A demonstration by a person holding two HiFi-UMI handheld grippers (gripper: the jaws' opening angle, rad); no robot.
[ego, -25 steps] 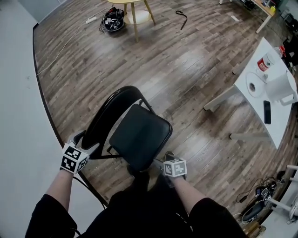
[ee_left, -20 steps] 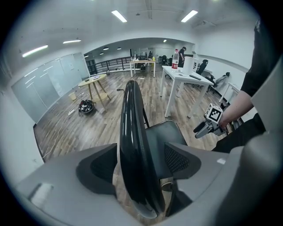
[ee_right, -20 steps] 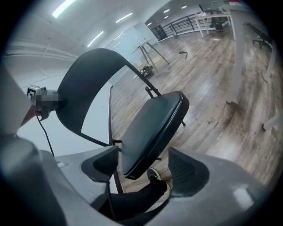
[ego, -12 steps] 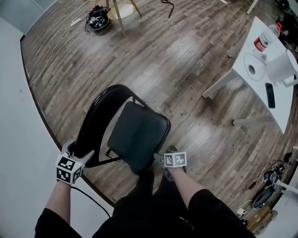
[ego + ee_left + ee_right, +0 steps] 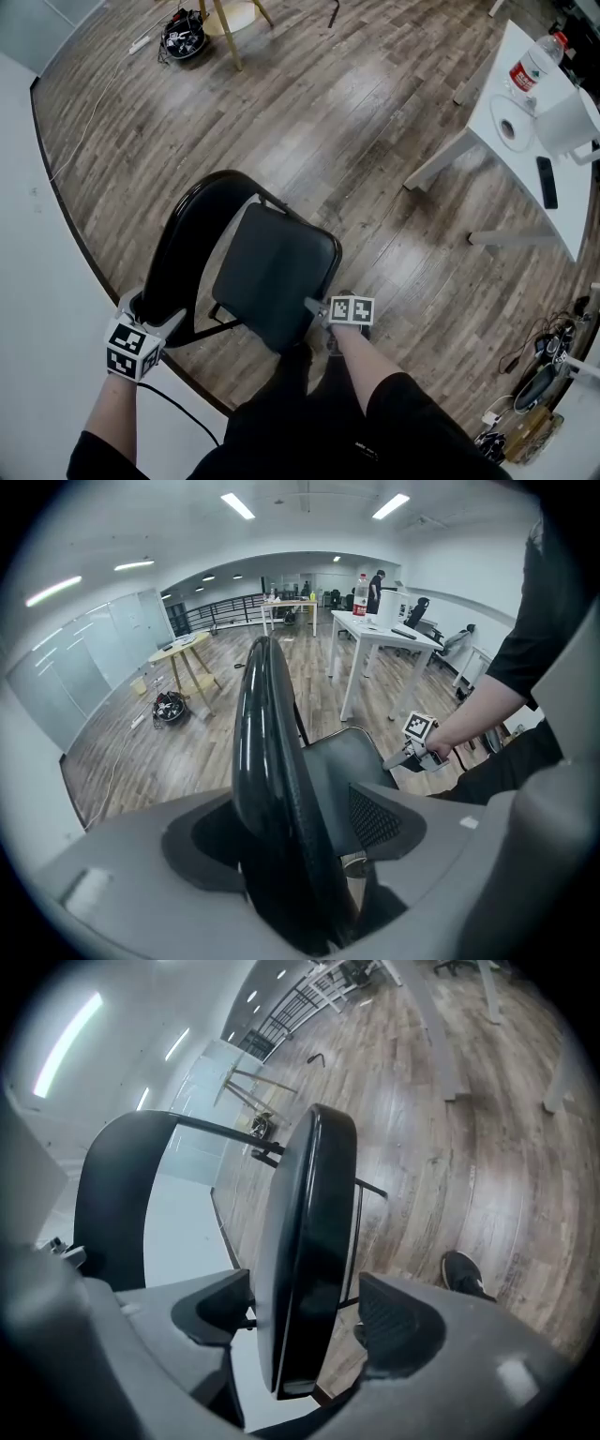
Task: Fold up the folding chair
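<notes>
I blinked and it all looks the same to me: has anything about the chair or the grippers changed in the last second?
Very little. The left gripper, on the backrest, drew slightly back toward the person; the right gripper edged up at the front corner of the seat. Nothing grabbed or released; the chair is still unfolded.

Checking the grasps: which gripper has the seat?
The right gripper: the seat stands edge-on between its fingers. The left gripper clamps the backrest instead.
</notes>
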